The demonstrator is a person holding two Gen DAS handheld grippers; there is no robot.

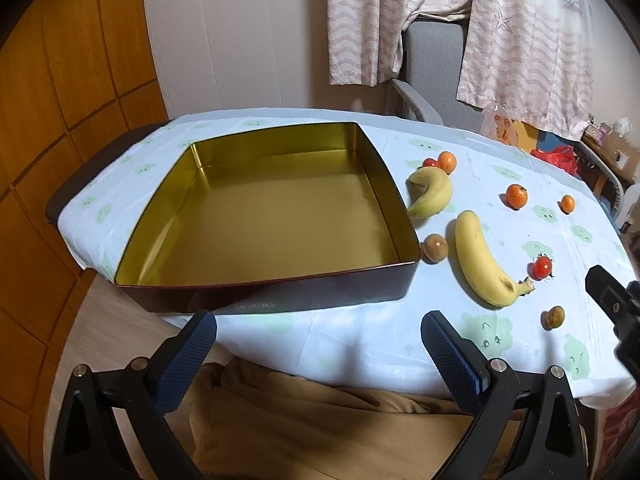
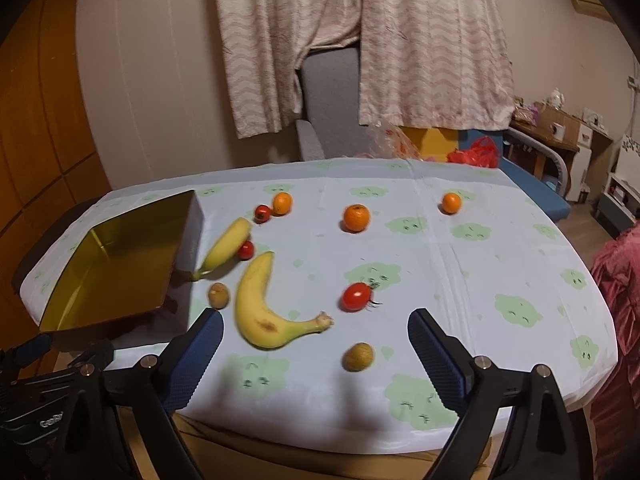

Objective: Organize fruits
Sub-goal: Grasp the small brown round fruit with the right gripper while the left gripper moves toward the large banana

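The tin (image 1: pixel 280 216), gold inside and empty, sits on the cloth (image 2: pixel 460 280) at the table's left end, and all the fruit lies loose to its right. Just beside the tin's right wall is the small banana (image 2: pixel 224 246), with a tomato (image 2: pixel 246 250) touching it and another tomato (image 2: pixel 263 213) and an orange (image 2: pixel 282 203) behind it. The big banana (image 2: pixel 260 304) curves a little farther from the tin, a brown longan (image 2: pixel 219 294) between the two. Well right of the tin lie two more oranges (image 2: pixel 356 218) (image 2: pixel 451 203), a stemmed tomato (image 2: pixel 356 297) and a second longan (image 2: pixel 358 356). The right gripper (image 2: pixel 316 344) hovers with jaws spread wide and empty; the big banana's stem end and the second longan lie between its fingers, untouched. The left gripper (image 1: pixel 320 344) hangs released at the tin's near wall, holding nothing.
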